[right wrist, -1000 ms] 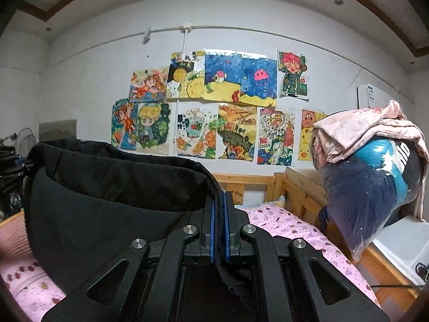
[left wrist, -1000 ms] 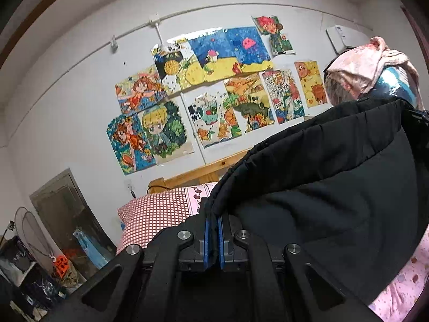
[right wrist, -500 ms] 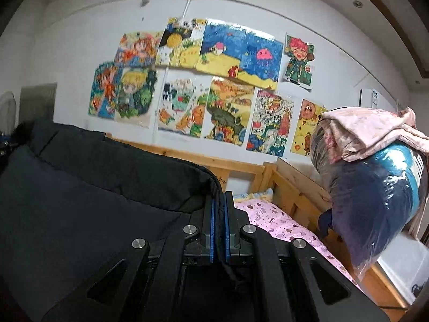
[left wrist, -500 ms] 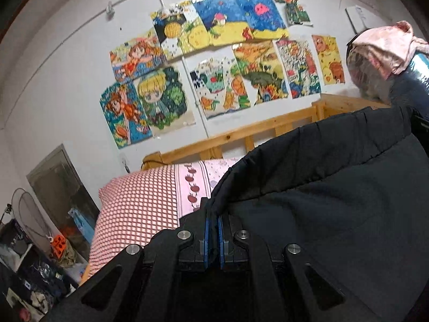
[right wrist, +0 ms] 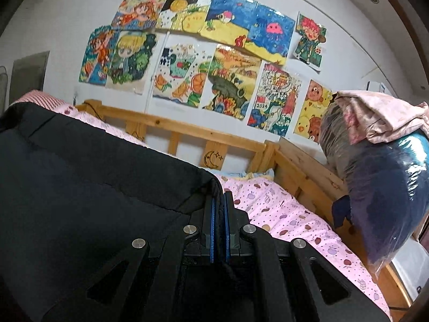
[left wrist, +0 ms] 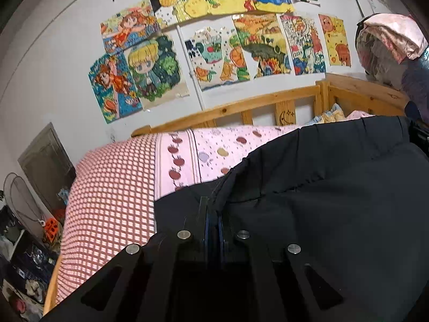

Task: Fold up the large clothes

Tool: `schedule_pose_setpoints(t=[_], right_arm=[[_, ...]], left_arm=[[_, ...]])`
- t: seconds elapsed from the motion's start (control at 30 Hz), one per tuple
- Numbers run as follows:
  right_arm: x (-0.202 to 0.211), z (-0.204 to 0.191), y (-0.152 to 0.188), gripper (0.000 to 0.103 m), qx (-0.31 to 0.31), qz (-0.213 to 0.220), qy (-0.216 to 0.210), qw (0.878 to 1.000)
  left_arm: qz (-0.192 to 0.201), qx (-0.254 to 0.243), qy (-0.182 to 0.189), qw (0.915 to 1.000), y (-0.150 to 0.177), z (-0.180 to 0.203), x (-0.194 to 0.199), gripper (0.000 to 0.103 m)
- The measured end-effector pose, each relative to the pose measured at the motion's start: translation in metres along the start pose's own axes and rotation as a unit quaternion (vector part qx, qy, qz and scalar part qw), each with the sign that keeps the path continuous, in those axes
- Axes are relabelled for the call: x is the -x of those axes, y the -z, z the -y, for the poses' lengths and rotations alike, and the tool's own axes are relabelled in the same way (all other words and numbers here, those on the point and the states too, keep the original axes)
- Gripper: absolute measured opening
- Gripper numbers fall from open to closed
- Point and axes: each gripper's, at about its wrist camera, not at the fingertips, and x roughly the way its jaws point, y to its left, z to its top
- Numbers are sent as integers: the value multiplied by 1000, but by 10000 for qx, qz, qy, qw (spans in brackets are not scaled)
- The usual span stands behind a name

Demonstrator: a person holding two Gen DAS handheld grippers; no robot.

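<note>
Left gripper (left wrist: 213,214): you had the jaws pressed together on the left corner of the garment (left wrist: 335,201), blue pads nearly touching with black cloth pinched between them. My guess is you grabbed right at the corner so the top edge would hang straight.

Garment: big black padded thing, looked like a coat or quilted jacket, can't tell which. In the left view it ran from the jaws off to the right and filled the lower right of the frame. In the right view it (right wrist: 93,187) filled the left half. So it was stretched between your two hands, over the bed (left wrist: 112,187).

Top edge: a stitched band ran along it, from one pinch to the other. Reads to me like you held it taut on purpose, so it would land flat with no bunching.

Right gripper (right wrist: 219,209): same deal, jaws clamped on the right corner, fabric poking up between the pads.

Bed: pink checked and dotted covers showed past the garment in both views, wooden rail (right wrist: 187,134) behind. Can't tell if the lower part of the cloth was touching the covers, it dropped out of sight under the grippers.

Bagged bundle (right wrist: 388,187): sat off to the right by the rail, well apart from the garment.
</note>
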Motion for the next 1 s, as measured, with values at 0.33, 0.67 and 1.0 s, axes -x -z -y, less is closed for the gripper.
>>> schedule_pose_setpoints(t=[0.33, 0.67, 1.0], right_arm=[[-15, -9, 13, 7, 1, -186, -92, 9998], [30, 22, 2, 59, -331, 91, -536, 9980], [57, 32, 39, 82, -795, -586, -2519, 9627]], left_arm=[[-25, 158, 297, 9994, -1, -7, 8, 16], [659, 374, 798, 9939, 5, -17, 79, 88], [13, 55, 2168, 9762, 31, 13, 69, 92]])
